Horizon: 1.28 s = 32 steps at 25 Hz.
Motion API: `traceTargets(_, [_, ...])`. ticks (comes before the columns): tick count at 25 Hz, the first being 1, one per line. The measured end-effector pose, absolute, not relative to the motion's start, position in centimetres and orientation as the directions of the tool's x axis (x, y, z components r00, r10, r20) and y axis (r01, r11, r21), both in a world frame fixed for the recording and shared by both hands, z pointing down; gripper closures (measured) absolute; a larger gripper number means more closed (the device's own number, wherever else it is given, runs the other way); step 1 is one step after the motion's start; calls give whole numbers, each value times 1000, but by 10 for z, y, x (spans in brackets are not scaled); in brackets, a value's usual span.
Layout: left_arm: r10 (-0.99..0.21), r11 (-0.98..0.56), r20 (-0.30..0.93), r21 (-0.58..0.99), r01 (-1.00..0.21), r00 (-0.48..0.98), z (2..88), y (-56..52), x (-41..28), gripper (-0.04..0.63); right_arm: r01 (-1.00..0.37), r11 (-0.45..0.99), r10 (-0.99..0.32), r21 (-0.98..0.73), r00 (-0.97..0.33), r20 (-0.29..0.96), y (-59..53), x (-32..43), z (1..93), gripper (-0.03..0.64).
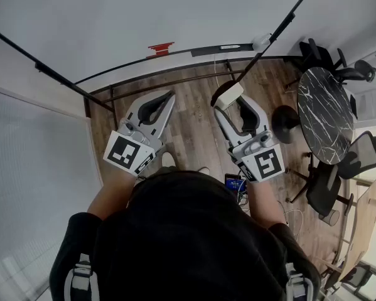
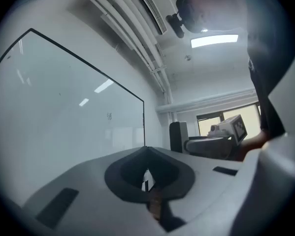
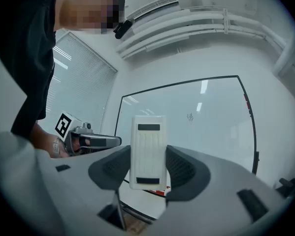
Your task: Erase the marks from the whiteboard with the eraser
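Note:
The whiteboard (image 1: pixel 175 11) fills the top of the head view, its black frame curving above the floor. A small faint mark (image 3: pixel 190 116) shows on the whiteboard (image 3: pixel 206 132) in the right gripper view, and the same mark (image 2: pixel 109 115) appears in the left gripper view. My right gripper (image 1: pixel 230 103) is shut on the white eraser (image 1: pixel 228 95), which stands upright between the jaws (image 3: pixel 148 146), a little short of the board. My left gripper (image 1: pixel 167 98) is held beside it, jaws shut and empty (image 2: pixel 146 150).
A red object (image 1: pixel 161 47) lies on the board's tray ledge. The board's stand bars (image 1: pixel 175 83) cross the wooden floor below it. A round dark marble table (image 1: pixel 326 111) and office chairs (image 1: pixel 326 190) stand to the right. Blinds (image 1: pixel 31 168) cover the left.

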<state>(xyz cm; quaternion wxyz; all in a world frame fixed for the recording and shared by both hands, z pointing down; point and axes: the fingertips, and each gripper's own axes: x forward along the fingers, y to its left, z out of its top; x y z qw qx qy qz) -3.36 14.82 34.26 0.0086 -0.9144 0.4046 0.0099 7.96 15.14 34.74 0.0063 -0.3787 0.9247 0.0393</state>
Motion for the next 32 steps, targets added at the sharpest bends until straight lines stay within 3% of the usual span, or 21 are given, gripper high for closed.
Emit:
traceTargets(11, [-734, -679, -41, 66, -731, 678, 354, 132, -63, 591, -681, 731, -681, 33, -732, -34, 137, 48, 357, 392])
traceTargets(32, [-706, -708, -20, 62, -703, 708, 367, 83, -140, 589, -693, 720, -693, 39, -721, 2, 101, -43, 365, 393])
